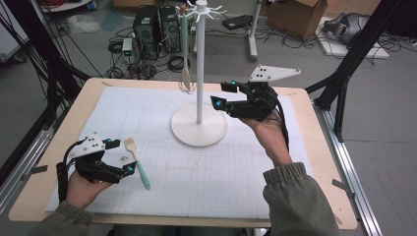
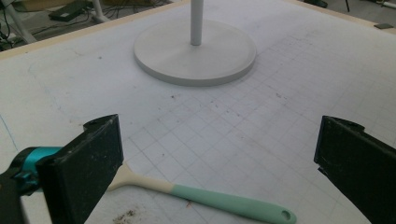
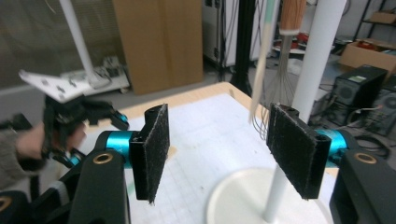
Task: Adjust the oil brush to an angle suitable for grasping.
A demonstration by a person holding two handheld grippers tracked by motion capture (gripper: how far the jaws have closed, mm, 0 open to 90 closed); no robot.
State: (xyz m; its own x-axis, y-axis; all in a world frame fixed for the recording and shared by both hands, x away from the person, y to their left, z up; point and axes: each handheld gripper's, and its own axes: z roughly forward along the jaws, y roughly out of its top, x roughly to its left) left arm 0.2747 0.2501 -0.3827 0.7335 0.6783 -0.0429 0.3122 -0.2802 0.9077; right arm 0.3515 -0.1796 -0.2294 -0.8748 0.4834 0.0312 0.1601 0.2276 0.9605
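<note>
While the left gripper hovers wide open and empty beside the brush lying flat on the mat, a shallow grab could push the handle away. The right gripper, also open and empty, waits near the stand; its view shows a whisk hanging there.

Left gripper: jaws wide apart above the gridded mat.
Mint-handled spatula lies between them; stand base beyond.

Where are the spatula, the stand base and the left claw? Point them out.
spatula (image 2: 224, 201), left gripper view, mint handle.
stand base (image 1: 187, 133), high view, bare disc.
left claw (image 1: 123, 156), high view, midway between fingertips.
</note>
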